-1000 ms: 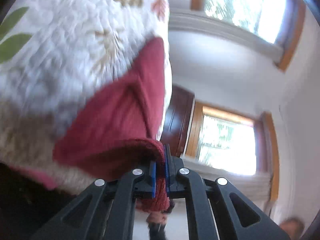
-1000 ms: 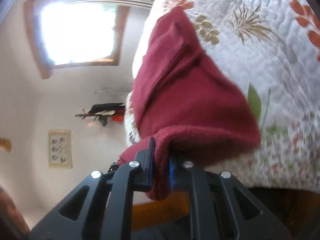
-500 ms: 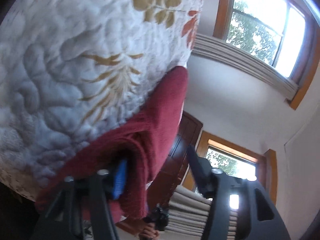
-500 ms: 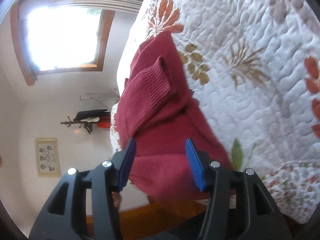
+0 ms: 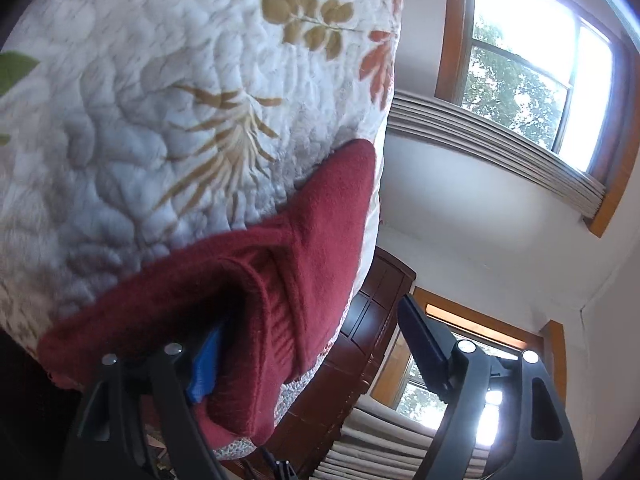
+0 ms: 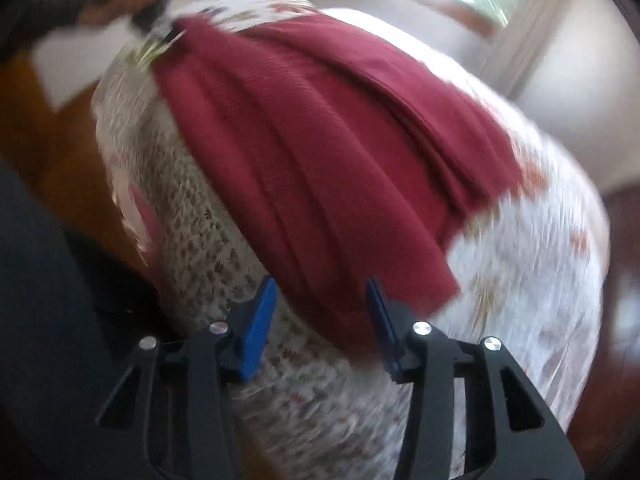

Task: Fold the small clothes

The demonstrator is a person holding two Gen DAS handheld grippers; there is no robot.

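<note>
While both claws gape, L claw (image 5: 308,344) & R claw (image 6: 320,320) straddle red sweater (image 6: 320,140).

Fuzzy red knit garment (image 5: 312,248), puffy quilted cloth bedspread (image 5: 160,100)

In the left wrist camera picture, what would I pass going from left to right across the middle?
White quilted bedspread with leaf print → dark red knitted garment → plain white wall → wood-framed window with folded blind.
</note>
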